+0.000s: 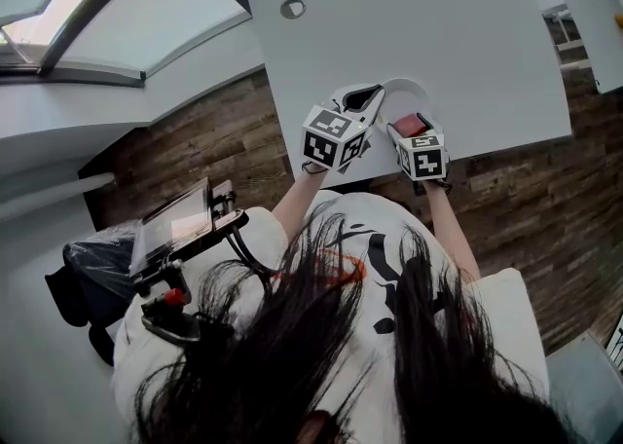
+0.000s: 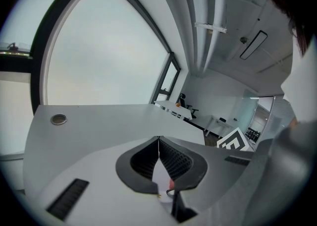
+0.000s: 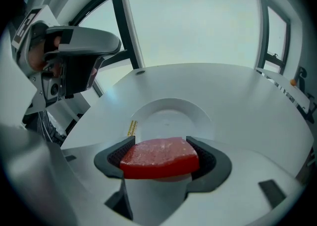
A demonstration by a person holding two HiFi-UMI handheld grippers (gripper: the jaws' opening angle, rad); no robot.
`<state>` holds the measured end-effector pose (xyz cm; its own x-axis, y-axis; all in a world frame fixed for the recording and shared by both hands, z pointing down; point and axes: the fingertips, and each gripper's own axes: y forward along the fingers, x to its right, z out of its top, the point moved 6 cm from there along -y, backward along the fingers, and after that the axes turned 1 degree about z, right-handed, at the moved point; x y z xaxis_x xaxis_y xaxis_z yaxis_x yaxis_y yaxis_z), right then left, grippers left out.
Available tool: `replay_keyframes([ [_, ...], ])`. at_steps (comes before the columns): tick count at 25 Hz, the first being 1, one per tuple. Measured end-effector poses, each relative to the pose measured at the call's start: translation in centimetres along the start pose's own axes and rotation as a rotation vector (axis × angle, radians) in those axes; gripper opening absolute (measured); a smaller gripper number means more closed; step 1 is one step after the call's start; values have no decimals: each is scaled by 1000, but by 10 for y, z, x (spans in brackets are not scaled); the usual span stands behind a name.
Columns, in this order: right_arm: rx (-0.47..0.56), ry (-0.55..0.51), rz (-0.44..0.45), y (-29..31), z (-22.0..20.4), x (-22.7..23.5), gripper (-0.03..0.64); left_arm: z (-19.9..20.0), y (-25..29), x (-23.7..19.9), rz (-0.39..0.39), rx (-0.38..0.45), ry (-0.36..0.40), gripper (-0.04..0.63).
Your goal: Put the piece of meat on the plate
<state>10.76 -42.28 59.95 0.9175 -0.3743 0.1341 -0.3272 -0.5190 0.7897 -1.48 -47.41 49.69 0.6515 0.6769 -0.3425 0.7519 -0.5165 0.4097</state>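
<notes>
Pinches the piece of meat (image 3: 158, 158) sideways between the dark pads of the right gripper (image 3: 161, 151), clear of the table (image 3: 247, 96). Hangs at the near rim of the plate (image 3: 171, 116); cannot tell whether just over that rim or just short of it. Seen from the head view, much the same: meat (image 1: 410, 125) in the right gripper (image 1: 413, 130), right at the plate's (image 1: 407, 90) closer edge.

Judging from that, pickup done and placing not yet. Leaves carrying forward over the plate's middle, lowering, and opening the jaws. Nothing on the plate so far.

Rests the left gripper (image 2: 159, 143) idle just beside the plate's left side, pads pressed together at the tips with nothing between them; visible too from above (image 1: 362, 98).

As for materials:
- **Meat:** a flat red slab, rounded on one side, with a grainy speckled top and a smooth, slightly glossy edge. Probably a firm toy piece, holding its shape in the grip without sagging.
- **Pads:** black, finely ribbed, rubbery-looking.
- **Plate:** white, round, shallow and matte, with a raised rim and a small yellow sticker (image 3: 132, 128) on the left.
- **Table:** white, smooth and curved at the edge, with a round metal cap (image 1: 292, 9) set in farther off.
</notes>
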Motion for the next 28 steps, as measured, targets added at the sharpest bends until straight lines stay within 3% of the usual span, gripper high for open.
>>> replay_keyframes([
  [17,-45,26,-9,3,6,-2,328,3,2,0,-3,-3,4,6],
  [28,-3,104,13,-7,7,4,328,1,2,8,-3,-5,15,6],
])
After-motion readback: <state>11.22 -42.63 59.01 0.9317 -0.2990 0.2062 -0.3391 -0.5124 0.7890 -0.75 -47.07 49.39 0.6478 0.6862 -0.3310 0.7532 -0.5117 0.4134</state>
